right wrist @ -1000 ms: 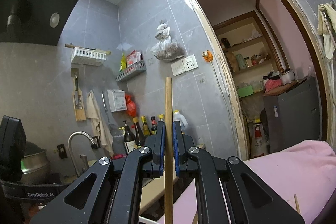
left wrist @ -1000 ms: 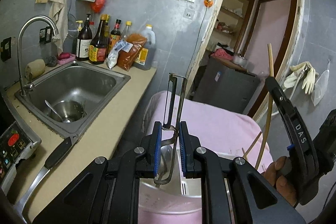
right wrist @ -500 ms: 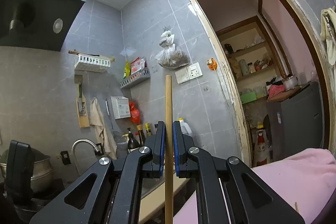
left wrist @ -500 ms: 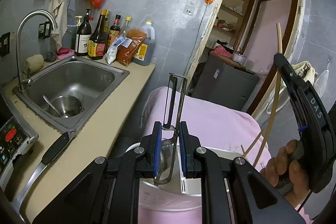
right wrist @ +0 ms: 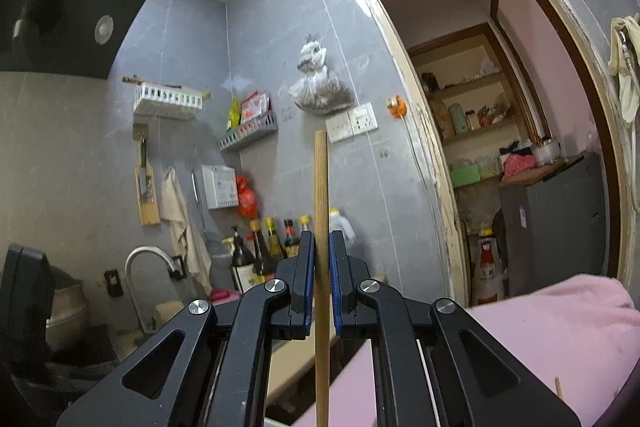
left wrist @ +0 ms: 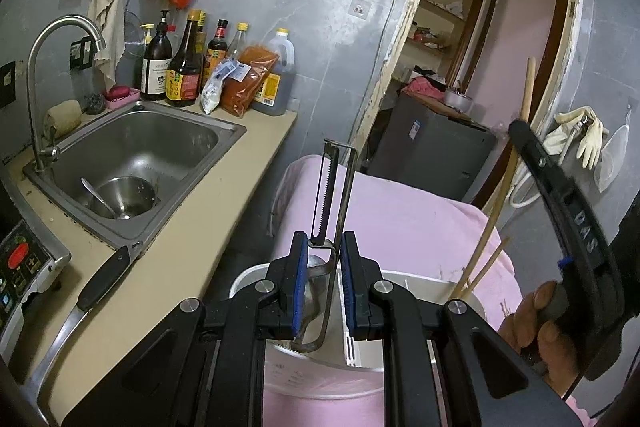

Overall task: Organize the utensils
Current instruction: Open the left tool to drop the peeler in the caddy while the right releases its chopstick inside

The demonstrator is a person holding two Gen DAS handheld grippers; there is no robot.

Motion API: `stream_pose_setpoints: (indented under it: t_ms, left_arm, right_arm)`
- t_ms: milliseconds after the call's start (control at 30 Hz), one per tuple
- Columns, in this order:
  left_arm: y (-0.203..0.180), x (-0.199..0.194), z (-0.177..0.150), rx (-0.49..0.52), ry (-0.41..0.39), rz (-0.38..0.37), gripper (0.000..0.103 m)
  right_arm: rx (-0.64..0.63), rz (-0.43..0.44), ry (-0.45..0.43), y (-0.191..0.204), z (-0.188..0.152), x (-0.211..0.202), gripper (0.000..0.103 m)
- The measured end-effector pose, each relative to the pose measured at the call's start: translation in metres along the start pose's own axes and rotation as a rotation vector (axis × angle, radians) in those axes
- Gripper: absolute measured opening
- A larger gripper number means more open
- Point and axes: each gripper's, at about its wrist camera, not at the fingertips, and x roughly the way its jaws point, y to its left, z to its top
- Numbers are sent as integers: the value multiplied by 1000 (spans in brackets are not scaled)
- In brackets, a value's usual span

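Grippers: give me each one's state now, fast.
Left gripper: shut on the metal peeler.
Right gripper: shut on a wooden chopstick.

"DAS" in white letters on right gripper (left wrist: 576,227) body.

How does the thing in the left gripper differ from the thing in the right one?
The peeler in the left gripper is thin bent metal with a toothed blade; the chopstick in the right gripper is a plain, round wooden stick. The peeler is an open frame, the chopstick one solid rod. The peeler leans slightly, the chopstick stands straight up. Both are clamped between blue pads, poking up past the fingertips.
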Motion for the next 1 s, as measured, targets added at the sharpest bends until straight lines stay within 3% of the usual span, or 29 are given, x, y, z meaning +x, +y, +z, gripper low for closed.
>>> stream_pose_setpoints:
  t_ms: [167,300,467,567,667,733,800,933,967,1000]
  left_arm:
    - [-5,1,-4,6,12,-22,17]
    - [-14,-3,-7,21,-16,-38,33]
    - [-25,-10,-9,42,-57,-55,40]
    - [-32,-16,-8,50,-92,-57,48]
    - [-38,-23,-7,49,-134,-56,59]
    - [-43,-28,-5,51,-158,-55,63]
    - [-50,-32,-5,57,-184,-48,75]
    - [-67,-38,-9,77,-245,-37,87]
    - [-73,-40,-11,86,-258,-34,94]
    - [-79,-40,-14,93,-273,-31,97]
  right_arm:
    - [-12,3,68,-5,-10,-7,6]
    - [-13,13,112,-9,-17,-15,8]
    - [-18,30,113,-11,-16,-29,23]
    - [-18,33,97,-13,-10,-39,26]
    - [-24,27,69,-17,-1,-51,40]
    - [-23,17,45,-23,6,-62,61]
    - [-26,-1,27,-30,13,-72,73]
    - [-33,-49,3,-45,24,-93,90]
    - [-40,-65,-5,-50,27,-100,93]
    - [-46,-81,-12,-55,29,-106,102]
